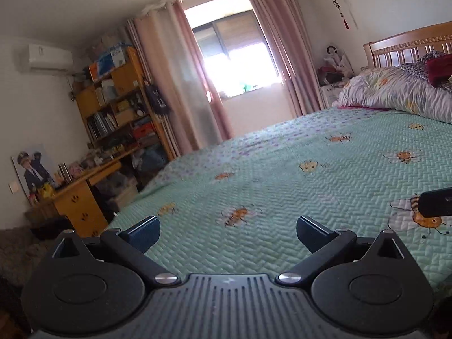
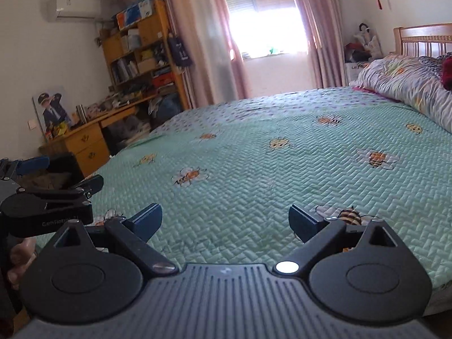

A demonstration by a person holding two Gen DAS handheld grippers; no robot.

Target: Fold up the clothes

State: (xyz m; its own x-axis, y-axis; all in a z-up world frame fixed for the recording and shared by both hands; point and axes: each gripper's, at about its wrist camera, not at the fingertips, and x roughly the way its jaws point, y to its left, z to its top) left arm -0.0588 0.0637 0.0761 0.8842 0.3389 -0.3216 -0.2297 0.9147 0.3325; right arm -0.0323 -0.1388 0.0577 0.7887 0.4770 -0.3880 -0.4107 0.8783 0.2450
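Observation:
My left gripper point(image 1: 227, 234) is open and empty, low over the near part of a green quilted bedspread point(image 1: 282, 186) printed with bees. My right gripper point(image 2: 225, 221) is also open with nothing between its fingers, over the same bedspread point(image 2: 254, 169). The two are side by side: one finger point(image 1: 435, 203) of the right gripper shows at the right edge of the left wrist view, and the left gripper point(image 2: 66, 173) shows at the left of the right wrist view. No garment lies on the visible bedspread. A dark red cloth point(image 1: 439, 72) and a spotted cloth point(image 1: 418, 67) lie at the head of the bed.
A bunched floral quilt point(image 1: 395, 93) lies against the wooden headboard point(image 1: 409, 45). To the left of the bed are a wooden desk point(image 2: 84, 141) and bookshelf point(image 2: 141, 50). Pink curtains point(image 2: 203, 42) frame a bright window. A hand point(image 2: 19, 257) holds the left gripper.

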